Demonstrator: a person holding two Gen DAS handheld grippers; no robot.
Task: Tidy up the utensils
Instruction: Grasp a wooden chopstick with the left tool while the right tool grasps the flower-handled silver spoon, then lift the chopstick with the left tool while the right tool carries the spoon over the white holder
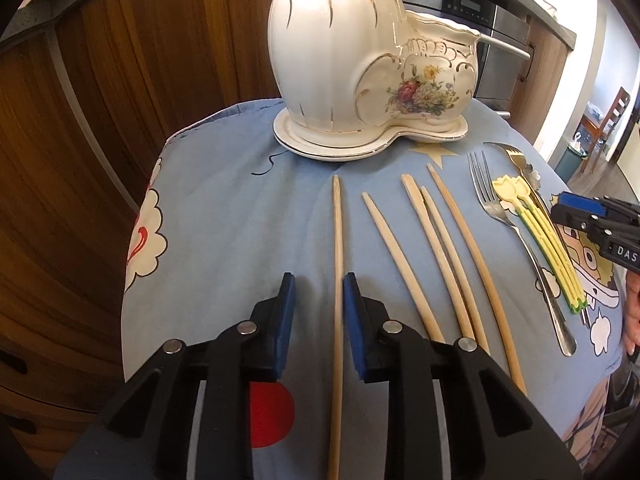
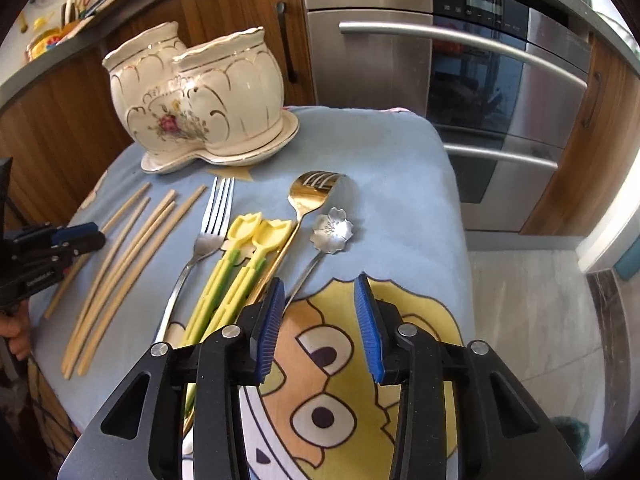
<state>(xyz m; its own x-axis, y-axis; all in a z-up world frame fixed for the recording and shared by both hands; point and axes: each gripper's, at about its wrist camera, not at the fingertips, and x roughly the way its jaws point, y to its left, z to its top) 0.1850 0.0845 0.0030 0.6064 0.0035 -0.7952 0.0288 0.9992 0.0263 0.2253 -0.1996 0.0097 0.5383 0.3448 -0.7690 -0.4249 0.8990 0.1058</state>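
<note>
In a kitchen, a blue cartoon cloth (image 1: 240, 208) covers the desk. The left gripper (image 1: 318, 320) has narrow jaws around one wooden chopstick (image 1: 338, 248) at 6 o'clock, not pressing yet. It looks light, stiff and smooth; take it mid-length. The right gripper (image 2: 320, 328) is half open and empty. The fragile ceramic holder (image 1: 360, 60) stands at 12 o'clock, with the fork (image 1: 492, 208) at 3.

A white ceramic double-pot utensil holder with gold trim (image 1: 360, 64) stands on its saucer at the far side of the blue cartoon-print cloth (image 1: 224, 208) covering the tabletop. Before it lie five pale wooden chopsticks (image 1: 460, 240) in a row. To their right lie a steel fork (image 2: 200, 240), two yellow tulip-topped plastic picks (image 2: 240, 264), a gold spoon (image 2: 316, 188) and a silver flower-bowled spoon (image 2: 332, 229).
</note>
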